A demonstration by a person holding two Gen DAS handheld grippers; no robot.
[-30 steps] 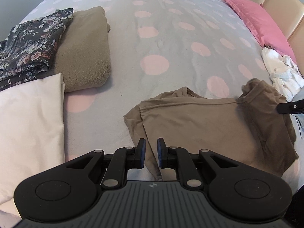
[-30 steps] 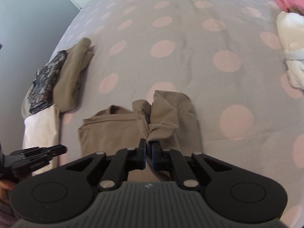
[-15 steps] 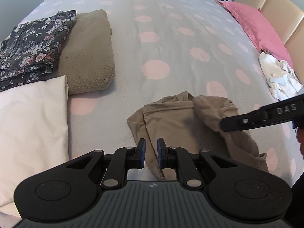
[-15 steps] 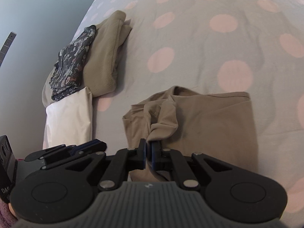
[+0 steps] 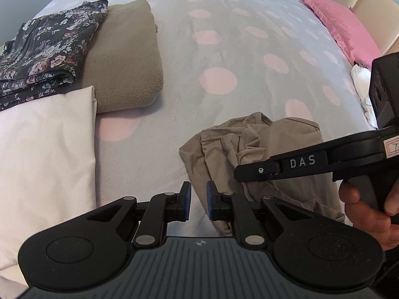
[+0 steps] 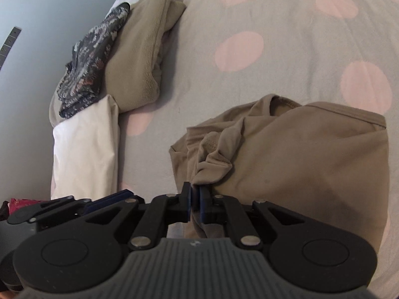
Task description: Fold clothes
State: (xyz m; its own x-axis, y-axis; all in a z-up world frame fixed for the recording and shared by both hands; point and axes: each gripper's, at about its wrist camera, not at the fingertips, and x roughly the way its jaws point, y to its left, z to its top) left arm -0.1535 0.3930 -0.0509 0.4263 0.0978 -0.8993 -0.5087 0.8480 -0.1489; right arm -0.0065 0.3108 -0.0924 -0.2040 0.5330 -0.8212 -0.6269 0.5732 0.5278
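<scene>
One tan shirt (image 6: 299, 164) corner between opening right gripper (image 6: 195, 194) jaws.

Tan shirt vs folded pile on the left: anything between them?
Nothing. Only bare spotted bedspread lies between the tan shirt and the white folded piece, clearest in the left wrist view.

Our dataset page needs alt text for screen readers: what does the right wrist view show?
The right gripper has a bunched fold of a tan shirt between its opening jaws, on a grey bedspread with pink dots. At left lie folded clothes, and the left gripper shows at the lower left.
</scene>
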